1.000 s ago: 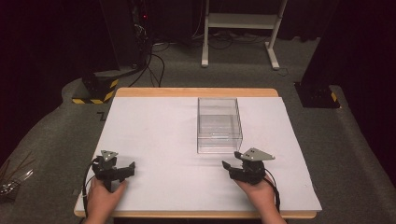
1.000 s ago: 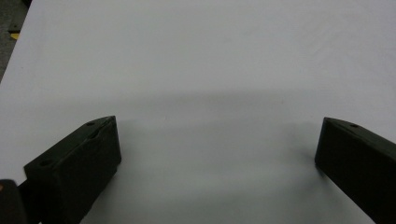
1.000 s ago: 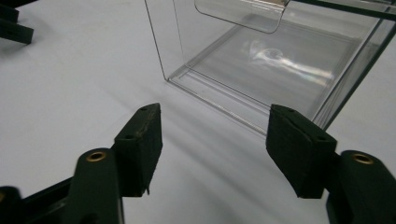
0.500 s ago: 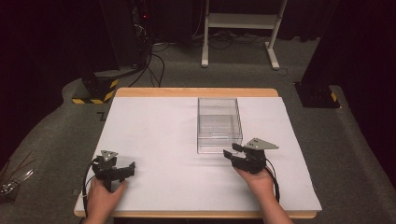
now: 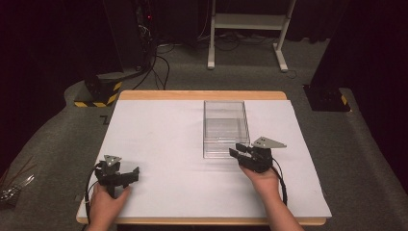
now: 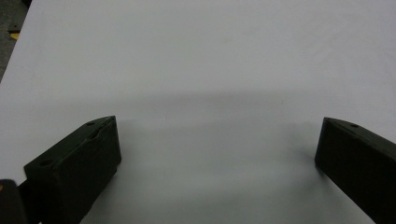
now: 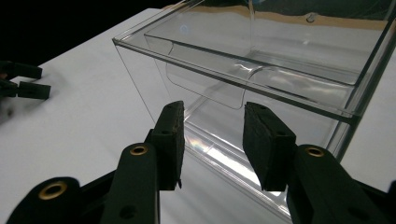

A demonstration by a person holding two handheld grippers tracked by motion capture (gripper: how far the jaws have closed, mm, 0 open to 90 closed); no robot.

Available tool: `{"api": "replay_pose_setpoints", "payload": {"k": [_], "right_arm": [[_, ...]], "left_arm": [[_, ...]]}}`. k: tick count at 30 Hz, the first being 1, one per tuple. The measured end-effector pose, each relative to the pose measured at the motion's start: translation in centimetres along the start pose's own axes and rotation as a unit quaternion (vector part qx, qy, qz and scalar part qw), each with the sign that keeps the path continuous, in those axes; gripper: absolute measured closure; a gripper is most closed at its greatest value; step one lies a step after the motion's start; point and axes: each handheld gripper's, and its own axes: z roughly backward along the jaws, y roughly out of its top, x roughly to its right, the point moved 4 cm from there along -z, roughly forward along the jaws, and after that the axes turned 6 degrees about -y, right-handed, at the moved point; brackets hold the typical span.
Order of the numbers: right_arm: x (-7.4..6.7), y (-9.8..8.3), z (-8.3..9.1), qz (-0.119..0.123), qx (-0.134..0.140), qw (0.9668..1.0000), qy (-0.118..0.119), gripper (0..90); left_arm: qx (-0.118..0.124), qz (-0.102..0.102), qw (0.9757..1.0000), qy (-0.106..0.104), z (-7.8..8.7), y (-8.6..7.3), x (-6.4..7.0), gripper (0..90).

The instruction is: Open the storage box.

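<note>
- My right gripper [image 5: 239, 153] sits at the near end of the clear plastic box [image 5: 225, 127], its jaws pointing at that near wall; the jaws have just been closing and now stand partly apart.
- In the right gripper view [image 7: 212, 140] nothing lies between the two black pads; the box's near lower edge shows through the gap just beyond them, and I cannot tell whether the tips touch it.
- My left gripper [image 5: 131, 174] rests low over the white sheet [image 5: 159, 139] near the table's front left corner, well apart from the box.
- In the left gripper view [image 6: 217, 144] its jaws stand wide apart with only bare white sheet between them, gripping nothing.
- The box stands upright on the sheet, right of centre, its long side running away from me; it looks like a transparent drawer unit with an inner tray and a curved cut-out at the front.
- The sheet covers a wooden tabletop [image 5: 202, 95], whose edge shows along the far side.
- Beyond the table lie grey carpet, a black-and-yellow striped block [image 5: 98, 91] and the white legs of a frame [image 5: 245, 33].
</note>
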Motion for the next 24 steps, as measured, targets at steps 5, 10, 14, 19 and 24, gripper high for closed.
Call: {"api": "replay_pose_setpoints", "payload": {"k": [5,10,14,19,24], "right_arm": [[0.3,0.1,-0.4,0.000,0.000,1.0000,0.000,61.3],[0.5,0.1,-0.7,0.002,0.003,1.0000,0.001,64.0],[0.5,0.2,-0.9,0.002,0.007,0.9999,0.008,66.3],[0.7,0.2,-1.1,0.006,0.013,0.9997,0.019,70.0],[0.9,0.2,-1.3,0.006,0.016,0.9996,0.024,72.3]], "left_arm": [[0.000,0.000,1.0000,0.000,0.0,0.0,0.0,0.4],[0.001,0.001,1.0000,0.000,0.0,0.0,0.0,0.4],[0.000,0.001,1.0000,0.000,0.0,0.0,0.0,0.4],[0.000,0.000,1.0000,0.000,0.0,0.0,0.0,0.4],[0.000,0.000,1.0000,0.000,0.0,0.0,0.0,0.4]]}}
